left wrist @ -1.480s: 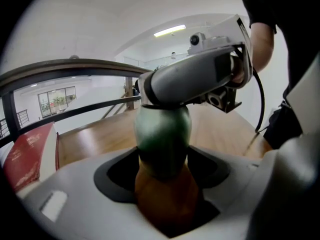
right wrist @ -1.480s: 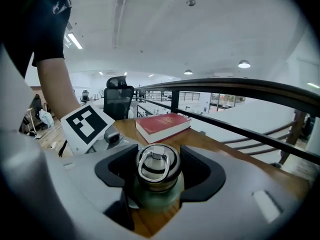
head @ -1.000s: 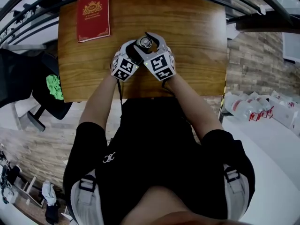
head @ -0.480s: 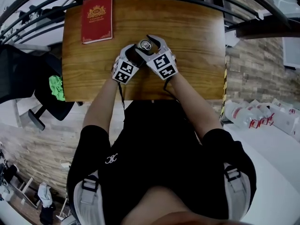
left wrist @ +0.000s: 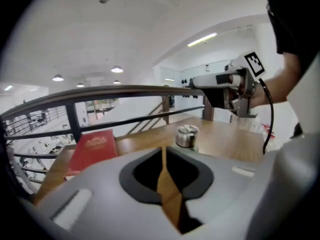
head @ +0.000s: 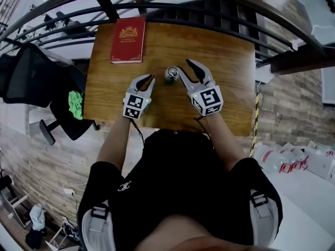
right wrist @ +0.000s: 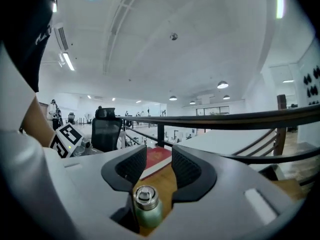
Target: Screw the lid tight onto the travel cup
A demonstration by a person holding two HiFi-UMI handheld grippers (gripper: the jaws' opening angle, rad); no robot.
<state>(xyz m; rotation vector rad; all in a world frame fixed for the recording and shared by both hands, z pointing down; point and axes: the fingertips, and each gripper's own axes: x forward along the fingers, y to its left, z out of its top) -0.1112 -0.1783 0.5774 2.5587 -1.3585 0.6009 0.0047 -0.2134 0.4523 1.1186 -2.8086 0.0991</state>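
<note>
The travel cup (head: 171,73), green with a steel lid, stands upright on the wooden table (head: 225,61) with neither gripper on it. My left gripper (head: 148,79) lies a little to its left; its jaws are closing, the tips meet and nothing is between them. In the left gripper view the cup (left wrist: 187,136) stands free beyond the left gripper (left wrist: 162,151). My right gripper (head: 186,66) sits just right of the cup, its jaws closing but still apart. In the right gripper view the cup (right wrist: 146,204) shows low in the gap of the right gripper (right wrist: 159,154), and the pads do not touch it.
A red book (head: 127,40) lies at the table's far left corner. A dark metal railing (head: 172,7) runs along the far edge. A black chair (head: 31,77) stands left of the table. The person's body is at the near edge.
Both grippers had stood open close around the cup; they have drawn back from it, the left one to the left and the right one to the right. The left jaws have come together.
</note>
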